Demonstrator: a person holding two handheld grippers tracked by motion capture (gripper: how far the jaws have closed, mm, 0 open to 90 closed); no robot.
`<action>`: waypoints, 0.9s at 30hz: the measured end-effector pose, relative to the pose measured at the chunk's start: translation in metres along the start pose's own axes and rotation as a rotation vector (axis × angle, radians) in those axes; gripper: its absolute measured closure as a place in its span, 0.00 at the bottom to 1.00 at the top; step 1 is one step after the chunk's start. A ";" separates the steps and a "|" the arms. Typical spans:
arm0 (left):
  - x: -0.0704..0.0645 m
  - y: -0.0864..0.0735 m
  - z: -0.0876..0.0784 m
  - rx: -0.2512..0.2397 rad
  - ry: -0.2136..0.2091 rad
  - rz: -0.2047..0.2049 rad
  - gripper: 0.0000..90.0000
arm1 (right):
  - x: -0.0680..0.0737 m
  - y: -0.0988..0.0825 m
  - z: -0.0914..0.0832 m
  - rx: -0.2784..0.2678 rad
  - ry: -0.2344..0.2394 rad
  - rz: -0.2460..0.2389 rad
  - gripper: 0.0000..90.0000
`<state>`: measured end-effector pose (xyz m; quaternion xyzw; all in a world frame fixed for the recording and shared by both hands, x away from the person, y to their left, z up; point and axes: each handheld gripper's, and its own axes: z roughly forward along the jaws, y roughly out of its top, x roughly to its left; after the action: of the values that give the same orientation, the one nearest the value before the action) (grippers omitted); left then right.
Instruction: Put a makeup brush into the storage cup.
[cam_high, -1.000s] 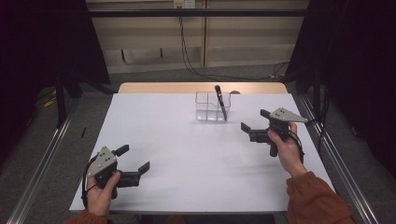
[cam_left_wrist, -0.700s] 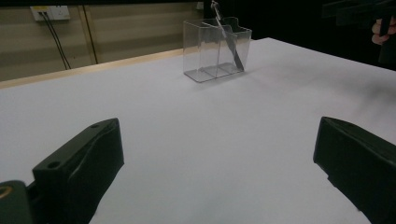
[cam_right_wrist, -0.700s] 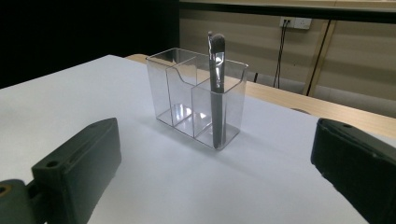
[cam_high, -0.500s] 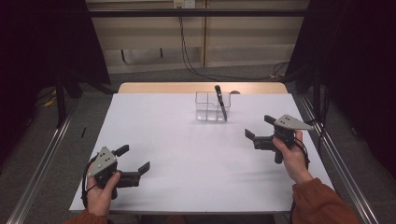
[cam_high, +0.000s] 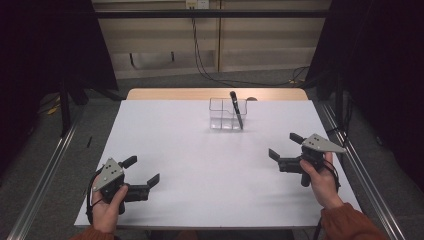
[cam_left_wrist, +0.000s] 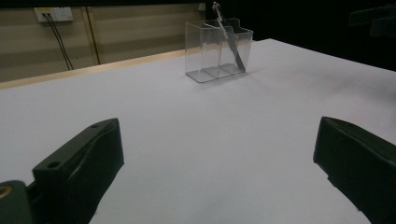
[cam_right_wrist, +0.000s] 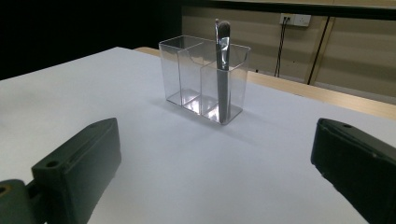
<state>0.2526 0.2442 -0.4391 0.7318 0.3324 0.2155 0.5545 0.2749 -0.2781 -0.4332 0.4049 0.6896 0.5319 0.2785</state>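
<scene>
Makeup brush (cam_high: 236, 110) in a clear three-part organiser (cam_high: 227, 114), far centre of the white table (cam_high: 200, 165): it stands in the end compartment on your right-hand side, bristle tip up and handle down on the box floor. Its long axis runs near vertical with a slight lean; in the high view the top tips away from you and a little left, and in the right gripper view the brush (cam_right_wrist: 222, 70) rises just above the organiser's (cam_right_wrist: 196, 77) rim.

Your right gripper (cam_high: 286, 149) hangs over the table's right side, well apart from the box, jaws spread wide with nothing between them. Your left gripper (cam_high: 142, 172) sits low at the near left corner, also wide open and empty; in its own view the organiser (cam_left_wrist: 217, 49) and the leaning brush (cam_left_wrist: 229, 37) lie far off across bare tabletop.

What could go wrong from here, as a judgement: the box looks light and unanchored, so a jaw that clips its wall on the way in could slide or tip it. A pinch on the bristles instead of the handle might let the brush slip. A sideways pull could catch the handle on the rim and drag the organiser along.
</scene>
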 end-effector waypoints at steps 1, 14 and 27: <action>0.000 0.000 0.000 -0.001 0.001 -0.001 0.02 | 0.000 -0.001 -0.002 0.000 -0.001 0.002 0.01; 0.000 -0.001 0.000 0.004 0.005 -0.004 0.02 | 0.003 -0.012 -0.021 0.013 -0.011 -0.002 0.01; -0.002 0.000 0.001 0.002 -0.002 -0.007 0.02 | 0.003 -0.025 -0.042 0.023 -0.035 -0.003 0.01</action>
<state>0.2519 0.2420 -0.4391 0.7315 0.3346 0.2125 0.5548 0.2323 -0.2996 -0.4451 0.4161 0.6915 0.5164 0.2865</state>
